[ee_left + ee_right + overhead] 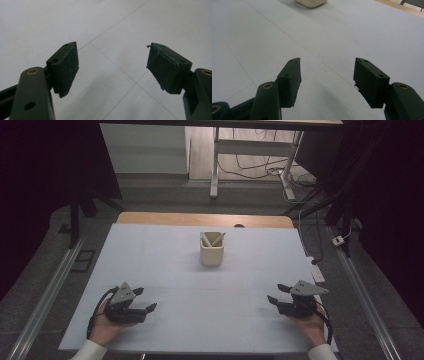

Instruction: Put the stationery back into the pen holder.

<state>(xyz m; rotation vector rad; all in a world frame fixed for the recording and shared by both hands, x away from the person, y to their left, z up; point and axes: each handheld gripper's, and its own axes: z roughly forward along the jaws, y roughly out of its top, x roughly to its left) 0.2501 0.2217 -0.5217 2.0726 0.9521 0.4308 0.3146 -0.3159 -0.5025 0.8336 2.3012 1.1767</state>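
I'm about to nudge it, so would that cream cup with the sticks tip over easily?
The cup looks squat and square with a flat base, so it probably slides rather than tips. The sticks lean loosely inside and may shift or rattle.

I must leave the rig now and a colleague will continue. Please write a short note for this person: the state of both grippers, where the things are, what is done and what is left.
Left gripper: open, nothing between its fingers, low over the near left of the white table cover.
Right gripper: open, holding nothing, low over the near right of the cover.
Things: a cream holder stands upright at the far middle of the cover, with two pale sticks leaning inside it.
Done: nothing that can be seen; neither gripper touches the holder.
Left: probably reach forward to the holder or its sticks.
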